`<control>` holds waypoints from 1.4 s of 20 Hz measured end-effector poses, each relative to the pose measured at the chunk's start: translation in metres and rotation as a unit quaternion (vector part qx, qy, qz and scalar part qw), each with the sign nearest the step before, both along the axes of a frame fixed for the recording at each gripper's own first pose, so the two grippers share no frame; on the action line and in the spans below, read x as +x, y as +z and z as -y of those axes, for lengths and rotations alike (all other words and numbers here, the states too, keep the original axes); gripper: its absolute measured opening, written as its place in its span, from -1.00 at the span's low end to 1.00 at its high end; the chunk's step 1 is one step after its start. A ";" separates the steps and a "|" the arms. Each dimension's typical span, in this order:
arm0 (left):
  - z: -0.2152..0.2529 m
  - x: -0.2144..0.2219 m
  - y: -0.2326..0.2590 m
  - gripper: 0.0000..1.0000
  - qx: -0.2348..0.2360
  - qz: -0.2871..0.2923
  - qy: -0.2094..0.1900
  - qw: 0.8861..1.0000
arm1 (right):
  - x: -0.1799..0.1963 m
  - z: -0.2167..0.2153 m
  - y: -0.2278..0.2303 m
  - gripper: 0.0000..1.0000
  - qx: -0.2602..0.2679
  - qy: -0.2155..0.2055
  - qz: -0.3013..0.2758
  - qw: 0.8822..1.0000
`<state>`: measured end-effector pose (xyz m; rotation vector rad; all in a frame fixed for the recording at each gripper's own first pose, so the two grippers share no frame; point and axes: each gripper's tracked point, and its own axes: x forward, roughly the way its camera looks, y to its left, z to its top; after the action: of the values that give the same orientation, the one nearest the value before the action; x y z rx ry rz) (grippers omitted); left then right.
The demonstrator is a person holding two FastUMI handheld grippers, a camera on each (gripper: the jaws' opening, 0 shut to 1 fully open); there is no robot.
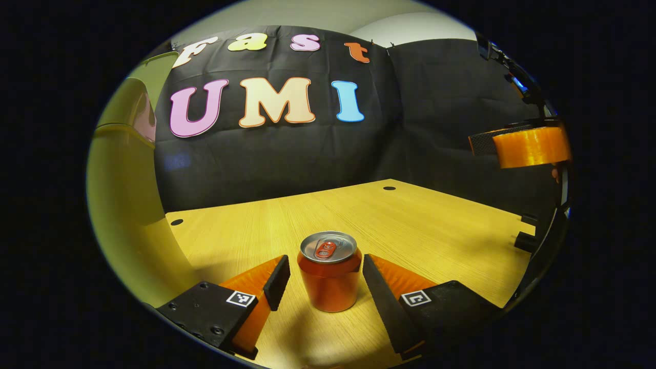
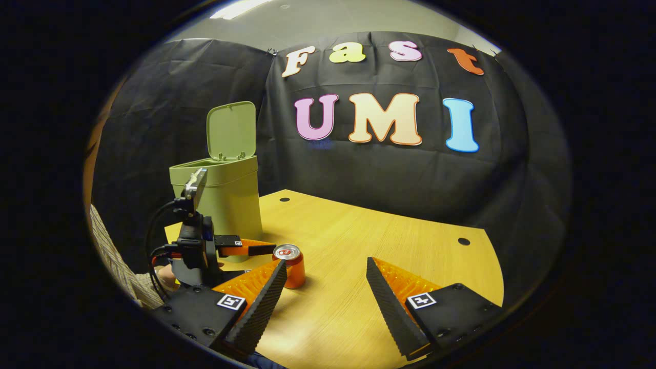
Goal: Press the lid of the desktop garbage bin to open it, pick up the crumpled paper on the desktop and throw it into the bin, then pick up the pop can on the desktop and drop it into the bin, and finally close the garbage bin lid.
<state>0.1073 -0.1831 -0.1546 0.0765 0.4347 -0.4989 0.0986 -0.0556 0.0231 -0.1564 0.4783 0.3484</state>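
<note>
Thin aluminium can [image 1: 329, 271], upright on the bench [image 1: 435, 225]: light, smooth, dentable; left gripper [image 1: 326, 279] jaws apart, flanking mid-body.

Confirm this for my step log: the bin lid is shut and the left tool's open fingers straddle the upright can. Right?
Not quite. The right gripper view shows the bin lid standing open. The rest holds: the left tool is open with its fingers either side of the upright can.
</note>
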 end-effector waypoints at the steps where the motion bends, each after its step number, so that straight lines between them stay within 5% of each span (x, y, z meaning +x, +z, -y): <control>1: 0.002 0.001 -0.003 0.75 0.001 -0.004 -0.002 1.000 | -0.002 0.006 -0.004 0.97 0.011 -0.009 -0.004 1.000; 11: 0.009 0.010 -0.022 0.73 0.006 -0.027 0.002 1.000 | -0.013 0.056 -0.044 0.97 0.036 -0.079 -0.032 0.996; 24: 0.011 0.014 -0.003 0.58 0.016 -0.003 -0.007 1.000 | -0.021 0.077 -0.080 0.97 0.027 -0.107 -0.052 0.993; 28: 0.019 0.011 0.028 0.58 -0.019 0.010 -0.015 1.000 | -0.027 0.074 -0.084 0.89 0.023 -0.102 -0.055 0.993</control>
<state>0.1179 -0.2025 -0.1270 0.0511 0.4053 -0.5352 0.0716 -0.1297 -0.0605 -0.0432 0.5895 0.1688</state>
